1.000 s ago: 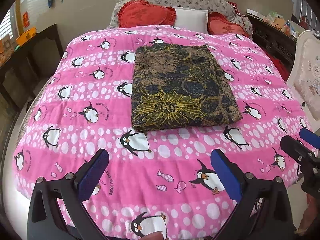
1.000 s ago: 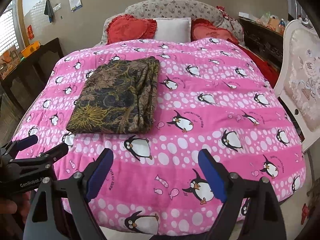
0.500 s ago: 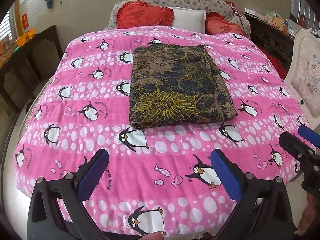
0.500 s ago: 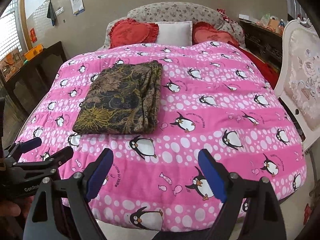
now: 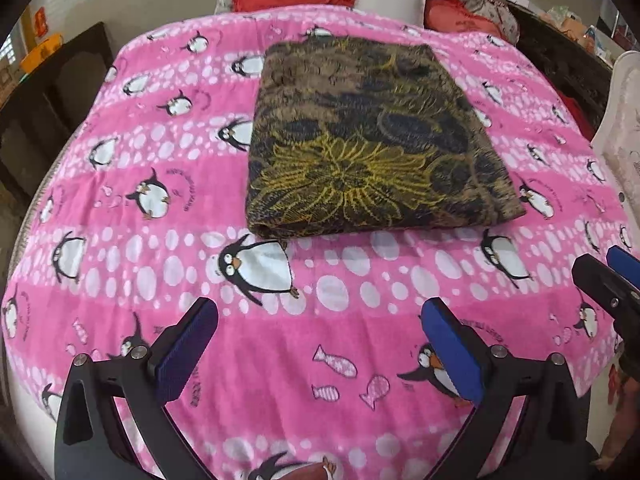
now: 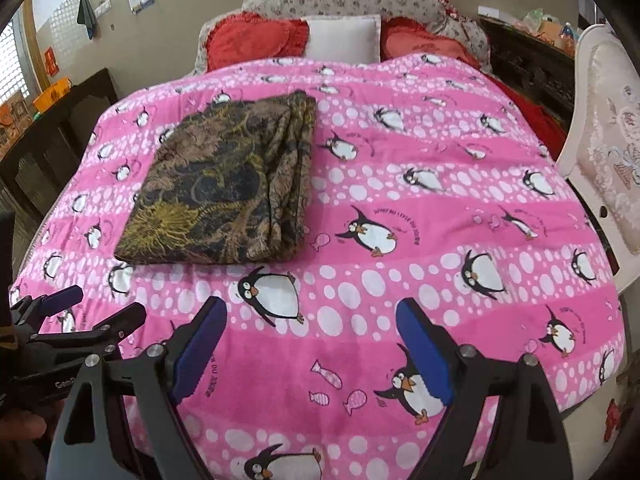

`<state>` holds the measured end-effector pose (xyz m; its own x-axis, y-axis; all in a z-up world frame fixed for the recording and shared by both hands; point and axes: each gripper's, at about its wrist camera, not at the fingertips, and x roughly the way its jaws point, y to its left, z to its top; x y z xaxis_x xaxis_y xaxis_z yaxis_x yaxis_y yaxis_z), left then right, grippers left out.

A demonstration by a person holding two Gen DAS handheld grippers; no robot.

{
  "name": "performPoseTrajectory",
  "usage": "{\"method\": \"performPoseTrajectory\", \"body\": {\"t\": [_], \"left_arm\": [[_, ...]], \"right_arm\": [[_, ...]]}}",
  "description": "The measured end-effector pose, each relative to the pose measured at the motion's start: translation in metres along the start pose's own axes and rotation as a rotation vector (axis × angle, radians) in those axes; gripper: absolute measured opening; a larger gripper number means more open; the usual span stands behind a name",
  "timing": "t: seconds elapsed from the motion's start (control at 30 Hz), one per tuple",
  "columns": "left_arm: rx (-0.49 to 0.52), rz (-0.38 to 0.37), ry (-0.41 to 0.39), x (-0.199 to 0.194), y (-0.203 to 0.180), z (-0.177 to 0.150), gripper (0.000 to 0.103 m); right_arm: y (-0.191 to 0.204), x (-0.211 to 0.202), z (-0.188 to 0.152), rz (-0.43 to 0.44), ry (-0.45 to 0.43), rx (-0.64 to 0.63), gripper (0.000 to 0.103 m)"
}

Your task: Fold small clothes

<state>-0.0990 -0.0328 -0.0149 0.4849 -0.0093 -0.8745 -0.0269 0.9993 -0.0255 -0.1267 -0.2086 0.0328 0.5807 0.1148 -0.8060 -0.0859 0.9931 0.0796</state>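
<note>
Garment, dark with a yellow floral print, folded into a flat rectangle on the pink penguin blanket, toward its left half. Near the foot of the bed, left gripper and right gripper, both spread wide, holding nothing, well short of the fabric. Beyond, red heart-shaped cushions flanking a white pillow.

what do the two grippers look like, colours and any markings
Both are matte black frames with silver screw heads and two angled arms ending in flat blue pads. The left gripper and the right gripper look identical. White lettering starting "Gen" shows on the left one's body in the right wrist view. No cables or sleeves are visible.
</note>
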Motion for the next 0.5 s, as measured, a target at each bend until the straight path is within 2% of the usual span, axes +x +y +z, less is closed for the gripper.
{"method": "performPoseTrajectory", "body": {"t": [0.33, 0.5], "left_arm": [[0.000, 0.004, 0.045, 0.024, -0.002, 0.002, 0.087], [0.004, -0.028, 0.025, 0.025, -0.002, 0.001, 0.087]], "right_arm": [[-0.005, 0.027, 0.009, -0.007, 0.043, -0.001, 0.090], [-0.003, 0.033, 0.009, 0.000, 0.051, -0.003, 0.090]]}}
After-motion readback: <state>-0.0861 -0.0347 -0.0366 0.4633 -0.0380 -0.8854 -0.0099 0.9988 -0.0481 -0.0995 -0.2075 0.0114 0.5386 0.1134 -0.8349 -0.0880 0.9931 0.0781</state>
